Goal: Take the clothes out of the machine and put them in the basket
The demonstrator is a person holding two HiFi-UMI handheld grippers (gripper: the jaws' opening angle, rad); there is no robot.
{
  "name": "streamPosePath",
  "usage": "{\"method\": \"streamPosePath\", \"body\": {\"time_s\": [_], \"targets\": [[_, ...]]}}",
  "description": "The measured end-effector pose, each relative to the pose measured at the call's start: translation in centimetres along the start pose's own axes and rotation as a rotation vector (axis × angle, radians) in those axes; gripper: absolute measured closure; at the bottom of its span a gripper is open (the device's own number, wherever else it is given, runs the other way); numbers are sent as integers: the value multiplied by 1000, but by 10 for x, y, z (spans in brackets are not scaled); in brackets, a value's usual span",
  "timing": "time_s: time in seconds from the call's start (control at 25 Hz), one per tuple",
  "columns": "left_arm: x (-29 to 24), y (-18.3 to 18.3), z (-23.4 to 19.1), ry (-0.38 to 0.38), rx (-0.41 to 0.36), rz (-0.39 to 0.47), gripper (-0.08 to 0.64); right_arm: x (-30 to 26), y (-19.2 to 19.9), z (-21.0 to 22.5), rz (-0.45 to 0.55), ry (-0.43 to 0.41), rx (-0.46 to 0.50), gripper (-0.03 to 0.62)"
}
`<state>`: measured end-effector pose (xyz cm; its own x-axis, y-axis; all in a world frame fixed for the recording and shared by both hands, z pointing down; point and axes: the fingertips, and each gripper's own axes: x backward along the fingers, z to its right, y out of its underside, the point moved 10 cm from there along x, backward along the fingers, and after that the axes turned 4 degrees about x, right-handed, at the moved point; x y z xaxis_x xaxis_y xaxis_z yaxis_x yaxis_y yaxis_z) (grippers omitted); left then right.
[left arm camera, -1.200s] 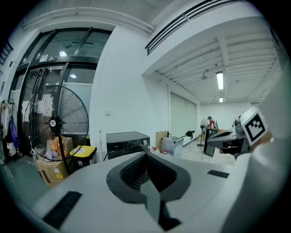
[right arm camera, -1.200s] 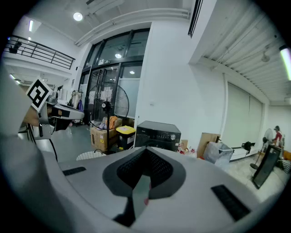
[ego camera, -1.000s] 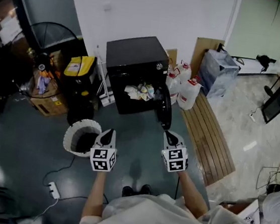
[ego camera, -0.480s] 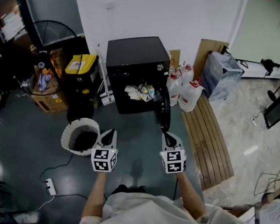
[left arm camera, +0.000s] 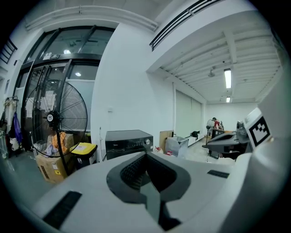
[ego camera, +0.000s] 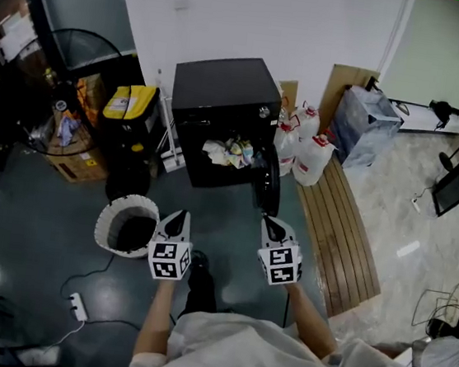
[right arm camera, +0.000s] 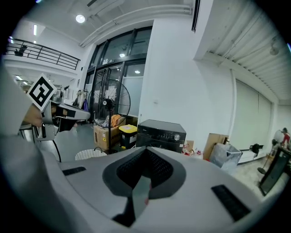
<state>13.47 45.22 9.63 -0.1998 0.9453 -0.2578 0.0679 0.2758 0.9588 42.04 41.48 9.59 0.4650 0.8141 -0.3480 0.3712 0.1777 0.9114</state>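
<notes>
Now | left gripper (ego camera: 177,216), right gripper (ego camera: 269,222): jaws together, empty | clothes (ego camera: 229,151) ahead in machine (ego camera: 225,86), well apart

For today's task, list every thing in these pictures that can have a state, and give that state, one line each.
machine, door swung open
clothes, heaped inside the machine
basket, upright on the floor, no clothes seen in it
bin, yellow lid down
left tongs, shut, empty
right tongs, shut, empty
</notes>
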Motion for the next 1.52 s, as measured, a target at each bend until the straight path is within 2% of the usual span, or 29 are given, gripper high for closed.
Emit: {"method": "streamPosePath", "body": {"time_s": [0.24,0.44,1.04,1.32,1.52], "targets": [[-44,4,-30,6,13,-17,538,-49,-6,2,-11,-4,6,571],[-106,-4,-68,39,18,-32,538,-113,-21,8,-23,12,10,571],[-291,-96,-216,105,1,-39,538,-333,-127,33,-31,58,15,571],[-356,-112,-265,135,-12,-54,538,-410,-148,45,-19,100,13,571],[-393,-119,-282,147,-29,-69,538,-446,-153,57,-12,102,12,569]]}}
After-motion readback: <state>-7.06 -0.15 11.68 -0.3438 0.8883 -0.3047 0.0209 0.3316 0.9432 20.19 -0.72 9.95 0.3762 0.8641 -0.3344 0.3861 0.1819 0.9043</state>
